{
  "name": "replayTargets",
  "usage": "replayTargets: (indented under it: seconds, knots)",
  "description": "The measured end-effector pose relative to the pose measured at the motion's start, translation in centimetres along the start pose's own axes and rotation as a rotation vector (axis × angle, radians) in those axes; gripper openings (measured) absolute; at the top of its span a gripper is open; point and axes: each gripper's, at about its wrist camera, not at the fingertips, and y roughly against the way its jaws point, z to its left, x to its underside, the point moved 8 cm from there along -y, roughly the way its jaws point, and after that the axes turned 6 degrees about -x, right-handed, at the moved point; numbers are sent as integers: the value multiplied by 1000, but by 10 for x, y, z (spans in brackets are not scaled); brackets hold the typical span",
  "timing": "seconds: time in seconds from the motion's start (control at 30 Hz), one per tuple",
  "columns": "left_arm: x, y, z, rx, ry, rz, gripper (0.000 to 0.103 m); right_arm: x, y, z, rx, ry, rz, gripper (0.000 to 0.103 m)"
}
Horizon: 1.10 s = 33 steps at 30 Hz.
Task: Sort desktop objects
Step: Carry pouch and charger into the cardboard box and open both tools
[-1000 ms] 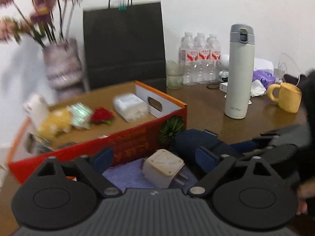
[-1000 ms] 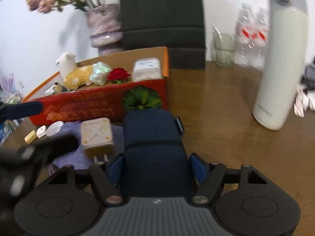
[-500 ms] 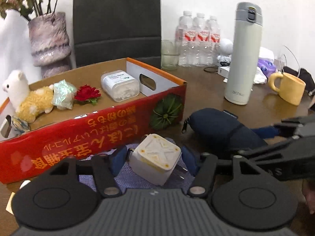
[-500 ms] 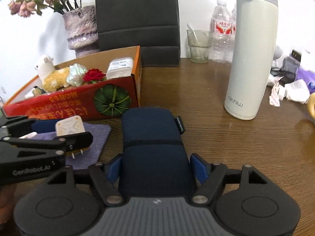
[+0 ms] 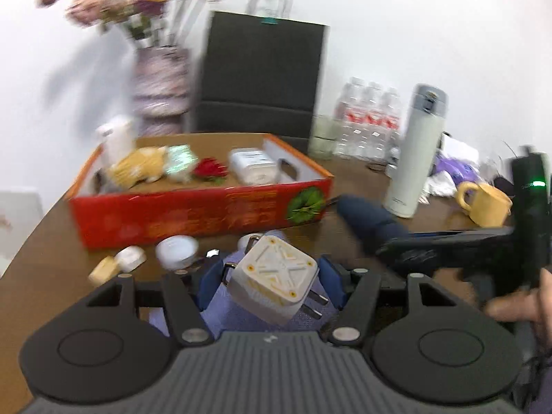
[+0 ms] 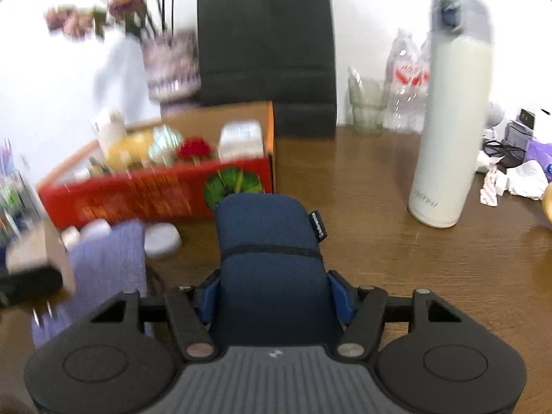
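Note:
My left gripper [image 5: 272, 281] is shut on a cream square charger plug [image 5: 274, 284] and holds it above a purple cloth [image 5: 224, 305]. My right gripper [image 6: 276, 291] is shut on a navy zip pouch [image 6: 270, 258], held just above the table. The pouch also shows in the left wrist view [image 5: 369, 222]. A red cardboard box [image 5: 207, 214] stands behind, holding a plush llama [image 5: 138, 165], a red flower [image 5: 210, 170] and a white container [image 5: 253, 170]. The box shows in the right wrist view [image 6: 138, 196] too.
Small white lids [image 5: 176, 250] and a cream eraser [image 5: 101, 270] lie before the box. A white thermos [image 6: 448, 110], a yellow mug [image 5: 486, 203], water bottles [image 5: 369, 120], a glass [image 6: 367, 107], a black bag [image 5: 258, 76] and a flower vase [image 5: 160, 89] stand around the wooden table [image 6: 396, 258].
My left gripper has lifted the charger plug off the purple cloth and pulled back. My right gripper has risen with the pouch. Both views are blurred by motion.

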Motion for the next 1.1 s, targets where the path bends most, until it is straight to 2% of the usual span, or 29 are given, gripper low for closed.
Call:
replayTargets:
  seconds: [0.13,0.2,0.3,0.47,0.6,0.7,0.77,0.87,0.97,1.1]
  knots:
    - [-23,16,28,-17,77,-35,62,-12,32,1,-18,-69,-63,62]
    - [-39,21,40,20,138,-64,62,-25,43,8,-44,-65,-90,62]
    - [-62,20,58,80,260,-58,62,-50,53,22,-75,-53,-128,62]
    - [-113,6,76,39,184,-121,62,-91,44,47,-101,5,-132,62]
    - [-143,-33,83,50,171,-55,63,-122,-1,59,-135,30,-4,62]
    - [-152,-65,81,68,126,-8,63,-138,-50,67,-149,67,166,62]
    - [-155,-88,81,31,90,0,63,-148,-83,69,-133,65,286,62]
    - [-150,-125,90,-73,73,52,63,-155,-123,73,-68,98,415,62]
    - [-144,-157,96,-57,82,111,63,-153,-153,78,-29,87,486,62]
    - [-129,-187,111,-114,121,191,63,-134,-182,84,27,73,522,62]
